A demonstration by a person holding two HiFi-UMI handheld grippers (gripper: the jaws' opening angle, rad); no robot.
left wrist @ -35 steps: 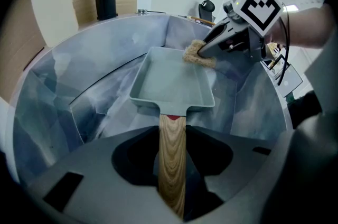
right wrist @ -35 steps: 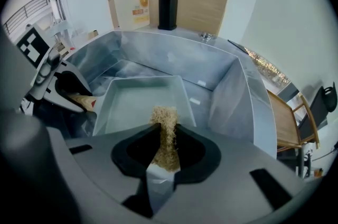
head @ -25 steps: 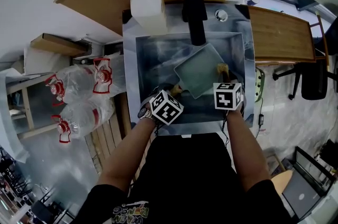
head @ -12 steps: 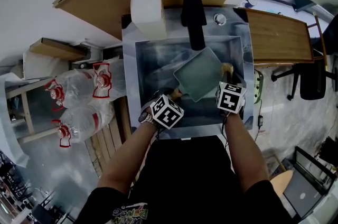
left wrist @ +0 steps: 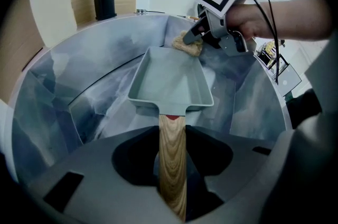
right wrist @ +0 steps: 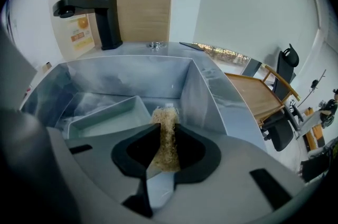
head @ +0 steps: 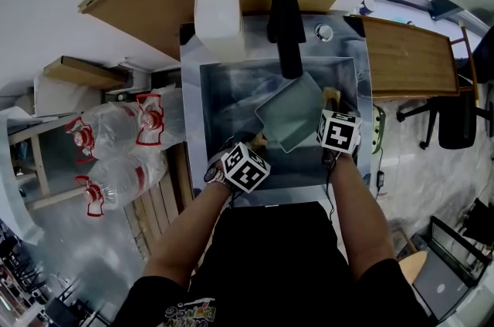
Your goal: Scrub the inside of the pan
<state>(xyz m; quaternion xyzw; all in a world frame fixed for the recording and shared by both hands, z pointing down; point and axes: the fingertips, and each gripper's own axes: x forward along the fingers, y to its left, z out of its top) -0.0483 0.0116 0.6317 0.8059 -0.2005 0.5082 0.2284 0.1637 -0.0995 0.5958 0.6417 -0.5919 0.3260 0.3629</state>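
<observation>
We see the pan (head: pixel 289 113) inside the sink (head: pixel 193 86), lying slantwise below the black faucet (head: pixel 284 25), its open side up and its wooden handle (left wrist: pixel 172 130) pointing back toward us. The left gripper (left wrist: pixel 172 151) is clamped on that handle, with the jaws pressed to both sides of the wood and the pan reaching out ahead of them. The right gripper (right wrist: pixel 165 151) is closed on a tan sponge (right wrist: pixel 167 130), which stands up between its jaws. In the left gripper view the sponge touches the rim at the pan's far right corner; we cannot tell whether any of it reaches the pan's floor. In the right gripper view the pan lies just to the left of the sponge. A white jug (head: pixel 218 13) stands at the sink's back left corner, and a wooden table (head: pixel 409 52) is to the right of the sink.
</observation>
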